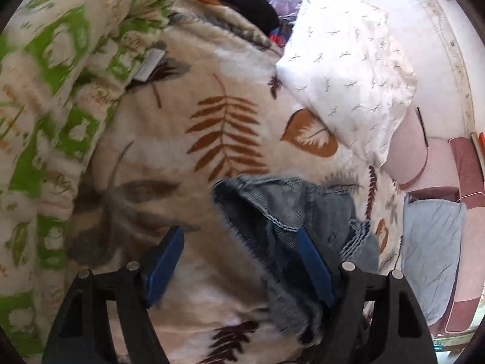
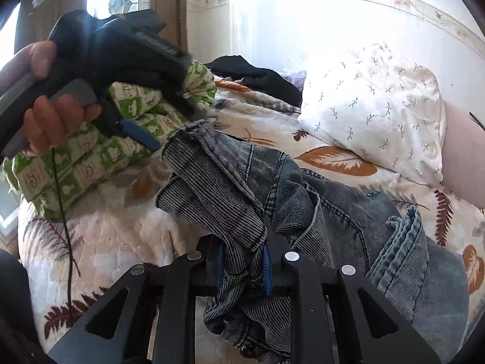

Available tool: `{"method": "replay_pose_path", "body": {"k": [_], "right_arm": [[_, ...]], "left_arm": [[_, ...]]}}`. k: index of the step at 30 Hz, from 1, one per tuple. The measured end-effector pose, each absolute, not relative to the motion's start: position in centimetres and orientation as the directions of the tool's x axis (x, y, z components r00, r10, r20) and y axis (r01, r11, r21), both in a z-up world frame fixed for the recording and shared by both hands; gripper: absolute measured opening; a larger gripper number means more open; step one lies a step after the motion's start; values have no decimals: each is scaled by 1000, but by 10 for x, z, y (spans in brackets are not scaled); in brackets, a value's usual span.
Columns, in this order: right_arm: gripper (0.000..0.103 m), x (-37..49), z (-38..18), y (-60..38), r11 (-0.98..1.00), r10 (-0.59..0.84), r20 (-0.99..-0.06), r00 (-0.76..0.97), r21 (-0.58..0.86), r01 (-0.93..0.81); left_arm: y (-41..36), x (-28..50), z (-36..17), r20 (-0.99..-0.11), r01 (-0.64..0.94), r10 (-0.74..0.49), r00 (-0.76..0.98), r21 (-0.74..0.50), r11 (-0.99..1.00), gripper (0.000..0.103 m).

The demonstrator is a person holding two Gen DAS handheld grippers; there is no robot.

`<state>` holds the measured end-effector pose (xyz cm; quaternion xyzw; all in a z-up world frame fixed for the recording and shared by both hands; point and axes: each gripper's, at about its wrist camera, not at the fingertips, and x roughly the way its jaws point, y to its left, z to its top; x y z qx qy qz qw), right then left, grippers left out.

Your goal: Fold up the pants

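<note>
The pants (image 2: 318, 200) are grey-blue denim with a ribbed waistband, bunched on a leaf-print bedspread (image 1: 194, 151). My right gripper (image 2: 244, 257) is shut on the ribbed waistband and holds it up. My left gripper (image 1: 239, 242) is open, its jaws wide apart; the pants (image 1: 282, 206) hang over its right finger (image 1: 315, 261) and nothing is clamped. In the right wrist view the left gripper (image 2: 178, 130) sits at the upper left, at the far end of the waistband, held by a hand.
A green-and-white patterned quilt (image 1: 51, 97) is piled at the left. A white pillow (image 1: 351, 69) lies at the head of the bed beside a pink headboard (image 1: 424, 157). A black garment (image 2: 257, 75) lies at the back. A light-blue cloth (image 1: 427, 251) lies at the right.
</note>
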<state>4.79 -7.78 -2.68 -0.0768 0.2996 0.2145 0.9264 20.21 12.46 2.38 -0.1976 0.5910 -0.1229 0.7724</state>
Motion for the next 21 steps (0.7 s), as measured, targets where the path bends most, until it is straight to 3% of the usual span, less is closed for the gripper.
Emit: {"method": "replay_pose_path", "body": {"k": [4,9,17,18,21], "right_arm": [[18,46,-26,-75,893,347,-584,734,-33,-448],[18,41,-29,-67,885,337,-586,737,-70,-461],[18,37,-31,-59,874,332,-590,736,-100,-475],[18,36,-31,-59,874,333,-589,736,-100,-476],[18,35,-30,-59,874,334,-588,737,-101,-476]], "left_arm": [[113,210,18,-878,-48,-408,251,-432,901,79],[121,211,15,-821,-78,-505,266,-541,838,79],[114,214,-7,-835,-74,-504,222,-530,845,77],[112,215,-8,-832,-75,-507,227,-534,842,71],[107,220,-10,-831,-54,-511,219,-533,844,37]]}}
